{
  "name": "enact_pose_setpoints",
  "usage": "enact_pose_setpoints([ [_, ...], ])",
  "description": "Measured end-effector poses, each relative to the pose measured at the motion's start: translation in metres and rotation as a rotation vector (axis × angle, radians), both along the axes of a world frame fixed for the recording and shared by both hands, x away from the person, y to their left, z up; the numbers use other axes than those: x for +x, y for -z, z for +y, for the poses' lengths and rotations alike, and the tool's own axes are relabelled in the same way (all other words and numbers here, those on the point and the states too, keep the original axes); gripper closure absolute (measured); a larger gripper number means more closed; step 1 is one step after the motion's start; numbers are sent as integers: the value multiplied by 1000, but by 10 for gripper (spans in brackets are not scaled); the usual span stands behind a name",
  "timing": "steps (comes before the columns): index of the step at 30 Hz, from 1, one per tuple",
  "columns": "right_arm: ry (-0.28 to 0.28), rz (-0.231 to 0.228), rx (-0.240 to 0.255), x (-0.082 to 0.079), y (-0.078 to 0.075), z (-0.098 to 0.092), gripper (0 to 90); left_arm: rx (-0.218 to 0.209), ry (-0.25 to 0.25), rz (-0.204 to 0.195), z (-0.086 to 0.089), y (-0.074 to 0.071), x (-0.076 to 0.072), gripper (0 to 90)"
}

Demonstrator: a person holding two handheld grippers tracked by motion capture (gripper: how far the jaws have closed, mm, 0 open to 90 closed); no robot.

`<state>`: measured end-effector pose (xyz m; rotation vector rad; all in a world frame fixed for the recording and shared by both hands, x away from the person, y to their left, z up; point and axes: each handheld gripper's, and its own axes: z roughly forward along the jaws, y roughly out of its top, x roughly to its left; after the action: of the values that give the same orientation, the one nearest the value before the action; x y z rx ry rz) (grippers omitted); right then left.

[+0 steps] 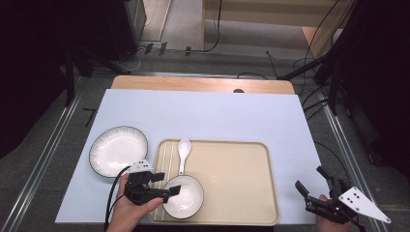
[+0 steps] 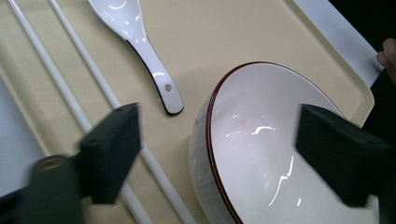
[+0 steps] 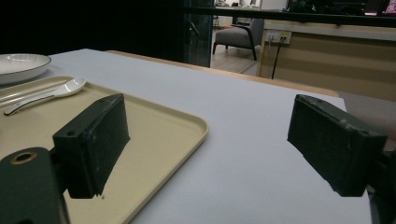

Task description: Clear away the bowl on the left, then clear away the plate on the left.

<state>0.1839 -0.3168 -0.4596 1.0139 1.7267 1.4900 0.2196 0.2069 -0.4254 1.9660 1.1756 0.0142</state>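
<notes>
A white bowl (image 1: pixel 186 199) with a dark red rim (image 2: pixel 261 154) stands at the front left of a beige tray (image 1: pixel 241 169). My left gripper (image 1: pixel 167 183) is open at the bowl's left edge. In the left gripper view its jaws (image 2: pixel 219 126) straddle the near rim, one outside over the tray, one over the bowl's inside, and neither pad touches. A white soup spoon (image 1: pixel 183 150) (image 2: pixel 140 37) lies on the tray beyond the bowl. Two white chopsticks (image 1: pixel 167 157) (image 2: pixel 79 98) lie along the tray's left side. My right gripper (image 1: pixel 309 177) (image 3: pixel 210 107) is open and holds nothing, right of the tray.
A white plate (image 1: pixel 118 150) with a dark rim sits on the pale blue mat (image 1: pixel 203 111) left of the tray, and shows far off in the right gripper view (image 3: pixel 18 63). The tray's right corner (image 3: pixel 187 121) lies just left of the right gripper. Cables run over the floor behind the table.
</notes>
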Motion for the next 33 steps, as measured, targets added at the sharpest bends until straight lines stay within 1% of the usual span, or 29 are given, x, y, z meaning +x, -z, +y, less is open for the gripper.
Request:
enact_pose_setpoints([
  [2, 0, 0, -2, 0, 0, 0, 129, -13, 5, -9, 1, -1, 0, 60],
  [3, 0, -1, -1, 0, 0, 0, 129, -18, 19, -13, 2, -1, 0, 11],
  [4, 0, -2, -1, 0, 0, 0, 129, -27, 25, -21, 3, -1, -1, 0],
  [6, 1, 0, 0, 0, 0, 0, 129, -39, 13, -29, 6, -3, -1, 0],
  [8, 2, -2, 4, 0, 0, 0, 129, -49, 2, -52, 9, -5, -1, 0],
  [10, 2, -2, 0, 0, 0, 0, 129, -56, -8, -59, 12, -7, -1, 0],
  [13, 0, 0, -2, 0, 0, 0, 129, -43, -29, -69, 17, -10, 0, 0],
  [14, 1, -1, 0, 0, 0, 0, 129, -41, -29, -70, 19, -10, 1, 0],
  [16, 1, -1, 0, 0, 0, 0, 129, -39, -40, -73, 21, -11, 1, 0],
  [18, 1, -1, -1, 0, 0, 0, 129, -43, -44, -76, 23, -11, 1, 0],
  [27, 2, -3, -3, 0, 0, 1, 129, -35, -68, -93, 34, -16, 3, 0],
  [33, 0, -2, -1, 0, 1, 1, 129, -34, -110, -104, 46, -19, 5, 0],
])
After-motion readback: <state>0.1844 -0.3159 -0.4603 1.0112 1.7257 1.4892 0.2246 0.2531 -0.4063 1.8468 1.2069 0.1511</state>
